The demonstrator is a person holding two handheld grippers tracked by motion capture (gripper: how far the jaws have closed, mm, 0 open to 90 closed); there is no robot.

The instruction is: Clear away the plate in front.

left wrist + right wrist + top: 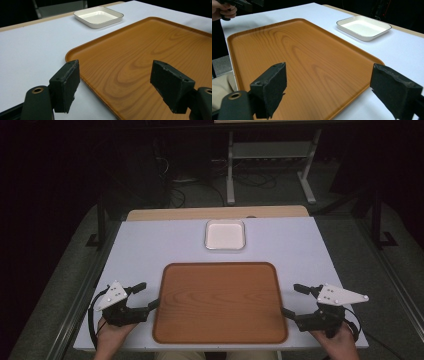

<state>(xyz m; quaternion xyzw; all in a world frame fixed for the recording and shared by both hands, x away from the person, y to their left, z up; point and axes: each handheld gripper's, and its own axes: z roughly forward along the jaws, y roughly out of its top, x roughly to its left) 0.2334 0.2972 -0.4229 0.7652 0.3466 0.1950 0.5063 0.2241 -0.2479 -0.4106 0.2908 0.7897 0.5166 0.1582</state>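
Two wide-open, empty grippers: my left gripper [145,296] and right gripper [291,299] sit beside the tray [220,302] in the middle of the table [150,245]. If I grab one edge badly, the tray could tip or bump the white dish [225,235].

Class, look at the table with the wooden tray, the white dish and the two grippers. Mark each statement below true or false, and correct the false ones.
1. The wooden tray is empty. True.
2. The white dish sits on the tray. False: it rests on the table beyond the tray.
3. The left gripper has its jaws open. True.
4. The right gripper holds the dish. False: its jaws are open and empty.
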